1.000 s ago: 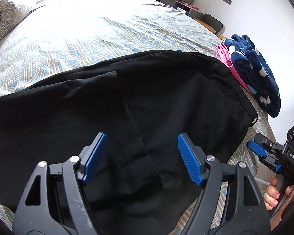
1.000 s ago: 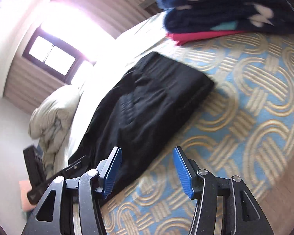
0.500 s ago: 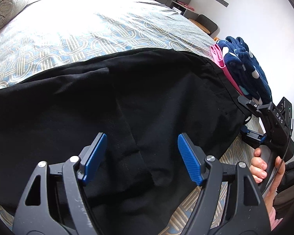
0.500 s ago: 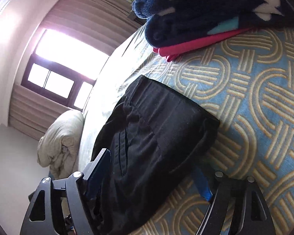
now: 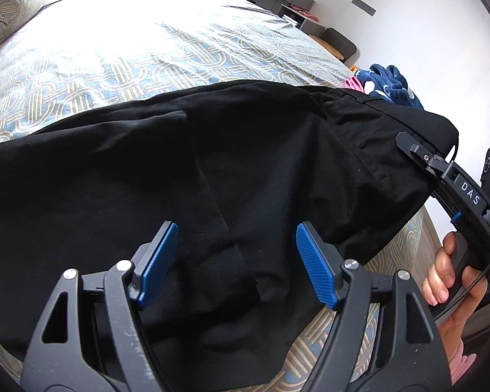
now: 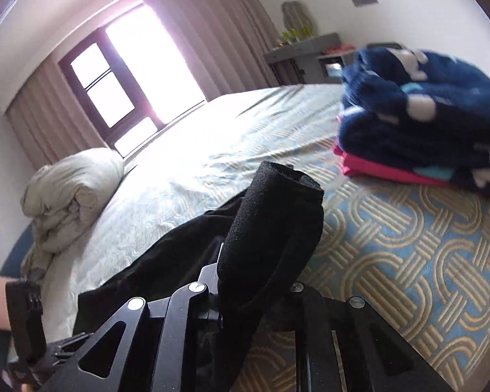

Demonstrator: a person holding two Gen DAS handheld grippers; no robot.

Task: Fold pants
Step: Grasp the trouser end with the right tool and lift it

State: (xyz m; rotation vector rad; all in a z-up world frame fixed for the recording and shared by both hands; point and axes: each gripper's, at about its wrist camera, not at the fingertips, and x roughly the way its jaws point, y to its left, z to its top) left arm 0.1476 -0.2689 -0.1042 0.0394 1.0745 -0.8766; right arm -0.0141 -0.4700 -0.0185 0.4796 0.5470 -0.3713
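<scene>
Left wrist view: the black pants [image 5: 212, 176] are spread across the near part of the bed [image 5: 179, 52], on a bedspread patterned with interlocking rings in blue and beige. The waistband end at the right is raised off the bedspread, where it is pinched by the right gripper [image 5: 408, 145]; its jaws are closing, with the black cloth between them. That gripper is carried by a hand [image 5: 450, 281] seen at the right edge. The left gripper [image 5: 235, 261] is held above the middle of the pants, its jaws standing wide and its blue pads [image 5: 315, 264] clear of the cloth, with nothing gripped.

In the right wrist view, a rolled edge of the pants [image 6: 271, 222] is seen bunched up between the arms of the right gripper [image 6: 254, 294]; the pads themselves are hidden by the cloth. A folded pile is seen near the waistband: a navy fleece with pale spots [image 6: 424, 114] laid on a pink garment [image 6: 375, 170]. A rolled pale duvet [image 6: 72, 196] is seen at the far left of the bed, below a bright window [image 6: 130, 75] flanked by curtains [image 6: 212, 32].
</scene>
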